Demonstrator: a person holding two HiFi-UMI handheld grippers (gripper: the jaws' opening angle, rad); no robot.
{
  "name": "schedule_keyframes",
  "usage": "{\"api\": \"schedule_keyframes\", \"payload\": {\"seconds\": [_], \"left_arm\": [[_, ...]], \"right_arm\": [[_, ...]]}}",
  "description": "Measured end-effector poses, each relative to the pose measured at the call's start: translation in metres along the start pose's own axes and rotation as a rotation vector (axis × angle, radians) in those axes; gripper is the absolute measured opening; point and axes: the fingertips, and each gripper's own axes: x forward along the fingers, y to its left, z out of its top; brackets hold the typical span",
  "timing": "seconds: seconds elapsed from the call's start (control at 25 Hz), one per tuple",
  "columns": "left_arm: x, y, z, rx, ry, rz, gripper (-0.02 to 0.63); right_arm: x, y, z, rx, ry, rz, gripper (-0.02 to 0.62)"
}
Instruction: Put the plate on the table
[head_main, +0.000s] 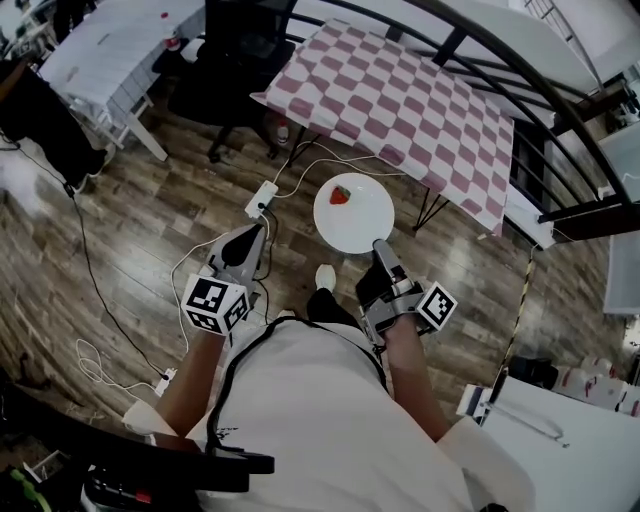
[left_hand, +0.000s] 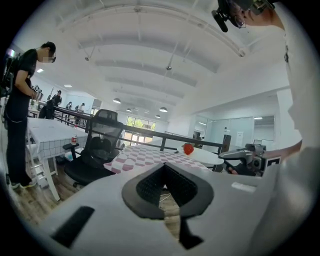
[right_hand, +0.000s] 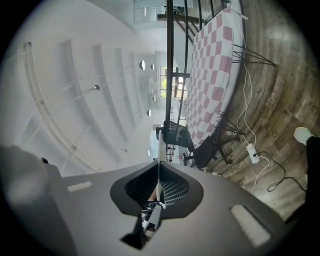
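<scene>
Underfoot lay the wooden floor (head_main: 120, 250); toward one o'clock in the head view stood the table (head_main: 400, 100) under a pink-and-white checked cloth; a black chair (head_main: 240, 60) sat at eleven o'clock; the white plate (head_main: 365, 225) was held in the air at twelve o'clock, short of the table and over the floor; the right gripper (head_main: 382, 248) was clamped on its rim at five o'clock; the left gripper (head_main: 252, 235), at the plate's eight o'clock, had its jaws pressed together on nothing; a strawberry (head_main: 341, 194) lay on the plate toward eleven o'clock.
</scene>
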Motion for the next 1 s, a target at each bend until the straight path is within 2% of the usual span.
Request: {"api": "schedule_keyframes", "payload": {"seconds": [0.56, 1.0], "left_arm": [[0.105, -0.008, 0.039, 0.016, -0.020, 0.064, 0.006], [0.175, -0.027, 0.054, 0.037, -0.031, 0.084, 0.006]], "right_arm": [[0.058, -0.006, 0.102, 0.007, 0.078, 0.015, 0.017], [0.076, -0.026, 0.170, 0.022, 0.110, 0.001, 0.018]]}}
